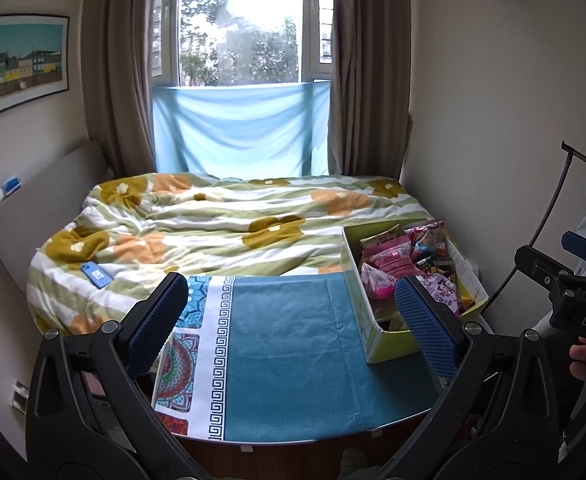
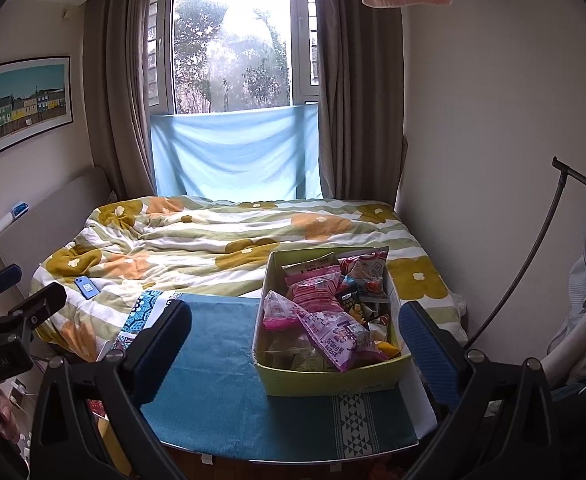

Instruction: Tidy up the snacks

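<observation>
Right wrist: crinkly snack packets (image 2: 333,320), cardboard box (image 2: 333,380).

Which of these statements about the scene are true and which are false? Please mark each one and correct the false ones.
1. The snack packets lie inside the yellow-green box. True.
2. The box stands on the floor. False: it stands on the teal cloth that covers the table.
3. Both grippers are open and hold nothing. True: the left gripper and the right gripper each show their fingers wide apart.
4. A blue phone lies inside the box. False: it lies on the flowered blanket of the bed.
5. The left half of the teal cloth is bare. True.
</observation>
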`<move>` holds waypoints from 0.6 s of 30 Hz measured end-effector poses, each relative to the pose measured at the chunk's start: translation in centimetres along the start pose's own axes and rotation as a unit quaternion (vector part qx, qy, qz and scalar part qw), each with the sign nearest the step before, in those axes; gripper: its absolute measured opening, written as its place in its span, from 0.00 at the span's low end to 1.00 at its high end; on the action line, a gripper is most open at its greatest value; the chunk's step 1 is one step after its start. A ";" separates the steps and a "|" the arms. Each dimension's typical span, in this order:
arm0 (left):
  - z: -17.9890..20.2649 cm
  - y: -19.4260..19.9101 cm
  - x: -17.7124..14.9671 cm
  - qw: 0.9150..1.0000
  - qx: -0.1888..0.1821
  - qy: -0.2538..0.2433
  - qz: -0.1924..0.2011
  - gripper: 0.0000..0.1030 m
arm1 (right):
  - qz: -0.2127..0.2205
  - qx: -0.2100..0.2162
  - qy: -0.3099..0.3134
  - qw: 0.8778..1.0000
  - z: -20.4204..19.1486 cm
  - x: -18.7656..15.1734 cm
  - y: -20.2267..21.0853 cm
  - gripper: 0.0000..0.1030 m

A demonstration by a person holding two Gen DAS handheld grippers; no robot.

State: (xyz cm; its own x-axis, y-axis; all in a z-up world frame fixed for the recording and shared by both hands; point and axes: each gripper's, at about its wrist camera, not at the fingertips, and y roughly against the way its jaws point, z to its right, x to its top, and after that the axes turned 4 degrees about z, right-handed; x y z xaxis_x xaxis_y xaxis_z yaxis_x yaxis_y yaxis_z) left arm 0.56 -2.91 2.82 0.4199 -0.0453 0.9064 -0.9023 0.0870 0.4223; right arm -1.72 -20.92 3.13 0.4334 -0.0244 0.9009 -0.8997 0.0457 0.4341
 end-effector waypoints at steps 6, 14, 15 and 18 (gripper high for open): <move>0.0 -0.2 -0.1 1.000 0.005 -0.004 -0.004 1.00 | -0.001 -0.004 -0.002 1.000 0.0 -0.1 -0.5 1.00; 0.1 -0.4 0.0 1.000 0.006 -0.005 -0.006 1.00 | -0.005 -0.005 -0.004 1.000 -0.1 -0.3 -0.6 1.00; 0.1 -0.4 0.0 1.000 0.006 -0.006 -0.005 1.00 | -0.005 -0.004 -0.004 1.000 -0.2 -0.3 -0.6 1.00; -0.1 -0.3 0.0 1.000 0.004 -0.003 -0.002 1.00 | -0.005 -0.004 -0.005 1.000 -0.2 -0.4 -0.5 1.00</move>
State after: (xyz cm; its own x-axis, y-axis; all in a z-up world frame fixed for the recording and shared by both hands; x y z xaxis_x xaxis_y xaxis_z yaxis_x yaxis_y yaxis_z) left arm 0.84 -2.87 2.70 0.4227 -0.0520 0.9048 -0.9015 0.0779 0.4257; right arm -1.40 -20.71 2.55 0.4411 -0.0340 0.8968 -0.8952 0.0544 0.4423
